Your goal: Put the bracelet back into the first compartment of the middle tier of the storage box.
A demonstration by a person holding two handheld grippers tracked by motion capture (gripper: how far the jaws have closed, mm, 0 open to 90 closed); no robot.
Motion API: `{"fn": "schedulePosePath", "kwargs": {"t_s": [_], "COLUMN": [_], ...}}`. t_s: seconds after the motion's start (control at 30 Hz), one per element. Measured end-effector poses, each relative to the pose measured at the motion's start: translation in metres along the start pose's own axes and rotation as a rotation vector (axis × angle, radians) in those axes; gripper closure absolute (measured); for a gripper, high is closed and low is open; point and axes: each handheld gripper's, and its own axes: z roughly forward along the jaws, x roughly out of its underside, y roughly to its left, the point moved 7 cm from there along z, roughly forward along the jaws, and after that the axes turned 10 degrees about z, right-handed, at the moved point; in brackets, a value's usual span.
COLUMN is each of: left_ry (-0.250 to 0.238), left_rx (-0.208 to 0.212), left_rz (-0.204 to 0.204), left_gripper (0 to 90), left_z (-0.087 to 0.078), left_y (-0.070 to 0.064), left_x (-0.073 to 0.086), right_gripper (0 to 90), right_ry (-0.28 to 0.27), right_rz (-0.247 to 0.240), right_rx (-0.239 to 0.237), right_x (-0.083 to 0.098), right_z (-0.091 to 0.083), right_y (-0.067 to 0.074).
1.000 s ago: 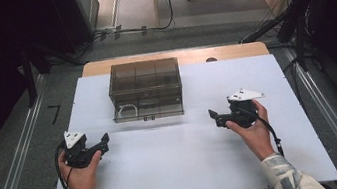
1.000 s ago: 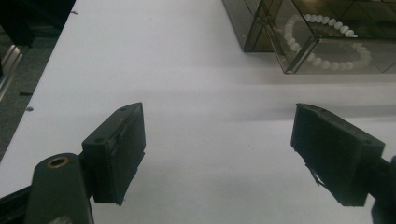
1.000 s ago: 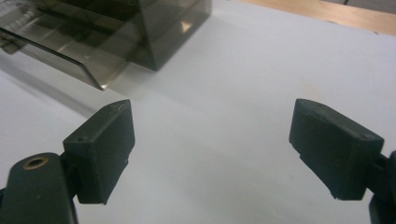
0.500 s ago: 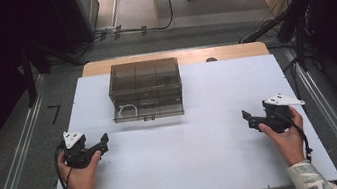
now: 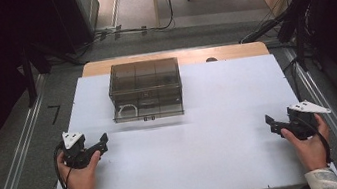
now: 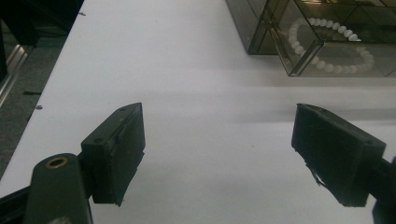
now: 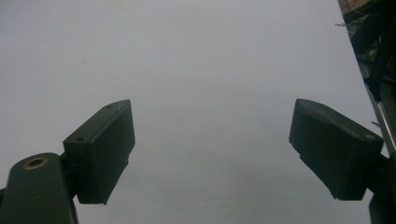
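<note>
A smoky transparent box [image 5: 145, 89] with compartments stands on the white table top [image 5: 210, 118] at the back centre-left. A white bead bracelet [image 6: 334, 46] lies in its lowest drawer, seen as a pale loop [image 5: 129, 110] from above. My left gripper [image 5: 102, 140] rests at the front left, open, jaws wide apart with nothing between them [image 6: 217, 158]. At the far right edge of the table my right gripper [image 5: 270, 123] is held open, its jaws over bare white surface [image 7: 210, 154].
Metal rails [image 5: 20, 162] run along both sides of the table. Dark equipment and cables [image 5: 146, 27] lie on the floor beyond the far edge. A wooden strip [image 5: 231, 51] borders the table's back.
My right gripper has moved from near the box's right side outward to the table's right edge. The left gripper has stayed where it was.
</note>
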Motion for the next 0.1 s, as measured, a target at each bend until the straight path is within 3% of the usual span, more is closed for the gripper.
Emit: {"fn": "schedulePosePath", "kwargs": {"t_s": [0.1], "left_ry": [0.0], "left_rx": [-0.004], "left_rz": [0.0], "left_gripper": [18.3], "left_z": [-0.0002], "left_y": [0.0007], "left_x": [0.0], "right_gripper": [13.0], "right_ry": [-0.002], "right_rz": [0.016], "right_rx": [0.019], "right_x": [0.0018], "right_z": [-0.0032], "right_y": [-0.0102]}}
